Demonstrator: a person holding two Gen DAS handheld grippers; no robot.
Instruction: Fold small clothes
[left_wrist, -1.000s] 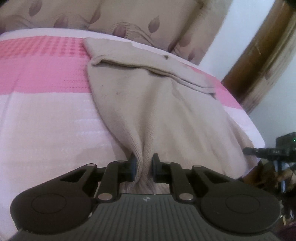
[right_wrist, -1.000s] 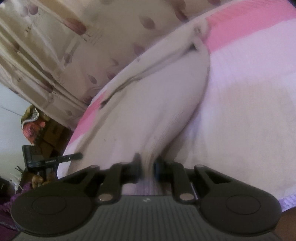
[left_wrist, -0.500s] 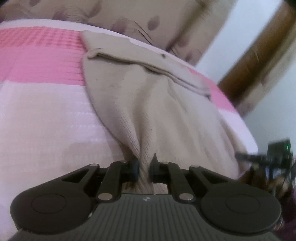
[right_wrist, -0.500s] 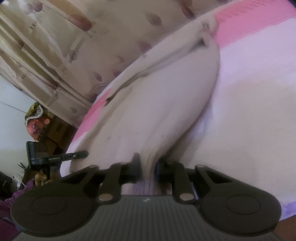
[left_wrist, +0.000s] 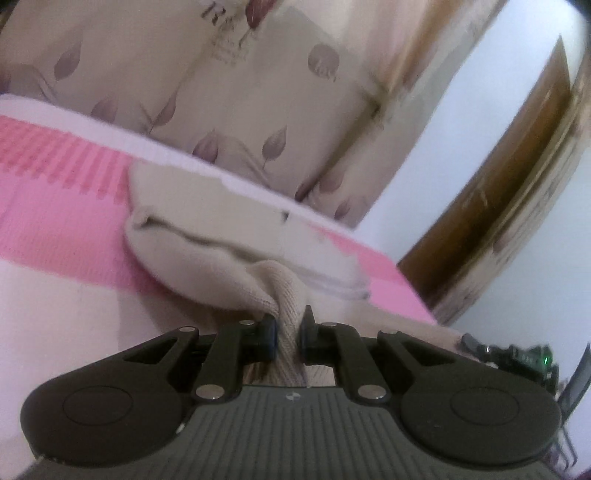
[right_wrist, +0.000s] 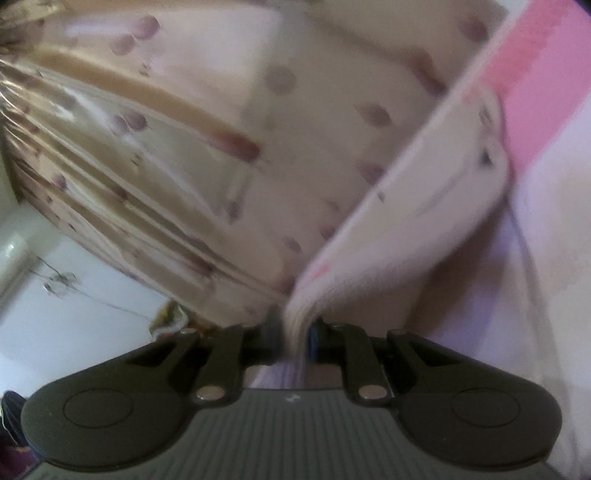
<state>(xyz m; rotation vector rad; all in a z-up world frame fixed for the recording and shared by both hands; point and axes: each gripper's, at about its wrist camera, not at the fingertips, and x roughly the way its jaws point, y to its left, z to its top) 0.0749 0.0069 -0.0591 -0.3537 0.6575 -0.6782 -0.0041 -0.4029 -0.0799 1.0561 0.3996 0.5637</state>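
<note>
Fold step under way: the beige garment (left_wrist: 207, 218), lying on the pink-striped bed (left_wrist: 55, 206), is pinched by the left gripper (left_wrist: 287, 332) and right gripper (right_wrist: 293, 332), each clamped on a near-edge corner. Next, the raised edge is judged to need carrying toward 12 o'clock and laying flat.

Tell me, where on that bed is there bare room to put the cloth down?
The pink and white sheet lies bare beside the beige cloth, on its side away from the door. The far edge by the curtain is taken up by the cloth, which both hand-held grippers, left and right, grip.
</note>
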